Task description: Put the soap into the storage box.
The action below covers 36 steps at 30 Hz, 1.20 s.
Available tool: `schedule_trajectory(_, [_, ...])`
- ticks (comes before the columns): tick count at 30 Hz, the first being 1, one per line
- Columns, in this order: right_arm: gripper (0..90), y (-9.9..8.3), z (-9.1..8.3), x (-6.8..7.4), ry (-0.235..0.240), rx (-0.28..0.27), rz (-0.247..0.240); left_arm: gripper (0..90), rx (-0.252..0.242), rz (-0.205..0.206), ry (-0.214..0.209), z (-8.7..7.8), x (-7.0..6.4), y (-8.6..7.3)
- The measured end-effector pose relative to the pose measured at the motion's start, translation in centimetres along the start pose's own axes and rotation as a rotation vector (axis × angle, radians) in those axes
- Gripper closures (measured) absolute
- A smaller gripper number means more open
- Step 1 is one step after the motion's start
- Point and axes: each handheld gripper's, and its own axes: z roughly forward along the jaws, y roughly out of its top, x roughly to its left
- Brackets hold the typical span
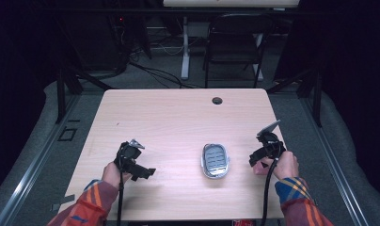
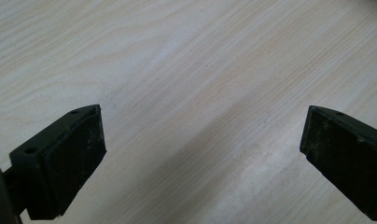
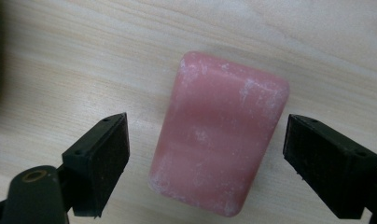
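Observation:
A pink soap bar with a whitish, dusty surface lies flat on the light wooden table. My right gripper is open just above it, one jaw on each side of the bar, neither touching it. In the high view the right gripper is near the table's right edge. A grey oval soap dish with a slotted insert sits to its left, with nothing in it. My left gripper hovers low over the front left of the table. Its jaws stand open over bare wood.
A round cable hole sits near the table's far edge. Beyond the table stand a dark folding chair and a white table leg with cables on the floor. Bare wood lies between the two grippers.

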Motion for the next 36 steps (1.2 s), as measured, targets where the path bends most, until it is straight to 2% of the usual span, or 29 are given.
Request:
schedule_trajectory(1, [15.0, 0.0, 0.2, 0.1, 0.012, -0.015, 0.010, 0.1, 0.001, 0.001, 0.000, 0.0, 0.0, 0.0])
schedule_trajectory(2, [16.0, 0.1, 0.2, 0.1, 0.006, 0.002, 0.000, 0.1, 0.000, 0.002, 0.002, 0.0, 0.0, 0.0])
schedule_trajectory(4, [18.3, 0.2, 0.4, 0.1, 0.010, -0.006, 0.013, 0.1, -0.001, 0.002, 0.002, 0.0, -0.1, 0.0])
schedule_trajectory(5, [19.1, 0.3, 0.4, 0.1, 0.002, 0.003, 0.001, 0.1, -0.001, 0.002, 0.000, 0.1, -0.1, 0.0])
schedule_trajectory(6, [20.1, 0.2, 0.5, 0.2, 0.001, -0.008, 0.011, 0.1, 0.001, 0.002, -0.001, 0.1, -0.1, 0.0])
schedule_trajectory(8, [22.6, 0.3, 0.6, 0.1, -0.006, 0.005, -0.001, 0.1, 0.002, 0.003, -0.002, 0.1, 0.0, 0.0])
schedule_trajectory(11, [25.8, 0.4, 0.7, 0.2, -0.007, 0.003, 0.006, 0.1, 0.004, 0.002, -0.001, 0.1, 0.0, 0.0])
schedule_trajectory(12, [29.8, 0.5, 0.6, 0.2, -0.015, 0.015, -0.003, 0.1, 0.004, 0.001, -0.001, 0.1, 0.0, 0.0])
schedule_trajectory(14, [31.7, 0.5, 0.8, 0.3, -0.020, 0.019, -0.005, 0.1, 0.004, 0.002, 0.001, 0.0, 0.0, 0.0])
schedule_trajectory(19, [31.7, 0.5, 1.1, 0.3, -0.009, 0.010, -0.004, 0.1, 0.005, 0.001, 0.000, 0.1, 0.0, 0.0])
schedule_trajectory(24, [30.9, 0.6, 1.1, 0.2, -0.019, 0.059, -0.036, 0.1, 0.006, 0.003, 0.001, 0.0, 0.0, 0.0])
schedule_trajectory(25, [30.6, 0.5, 1.3, 0.2, -0.017, 0.056, -0.025, 0.1, 0.006, 0.003, 0.001, 0.0, 0.0, 0.0])
schedule_trajectory(26, [30.9, 0.6, 1.3, 0.2, -0.024, 0.078, -0.033, 0.1, 0.006, 0.003, 0.001, 0.0, 0.0, 0.0])
schedule_trajectory(27, [31.3, 0.5, 1.5, 0.2, -0.013, 0.054, -0.016, 0.1, 0.006, 0.003, 0.001, 0.0, 0.0, 0.0])
schedule_trajectory(29, [32.0, 0.5, 1.5, 0.1, -0.012, 0.060, -0.020, 0.1, 0.006, 0.003, 0.001, 0.0, 0.0, 0.0])
schedule_trajectory(30, [35.9, 0.5, 1.5, 0.1, -0.015, 0.050, -0.020, 0.1, 0.006, 0.003, 0.000, 0.0, 0.0, 0.0])
schedule_trajectory(33, [34.6, 0.5, 1.5, 0.2, -0.015, 0.047, -0.022, 0.1, 0.011, 0.004, -0.002, 0.1, 0.0, 0.0])
schedule_trajectory(36, [33.4, 0.6, 1.5, 0.2, -0.021, 0.072, -0.048, 0.2, 0.008, 0.004, 0.001, 0.0, 0.0, 0.0])
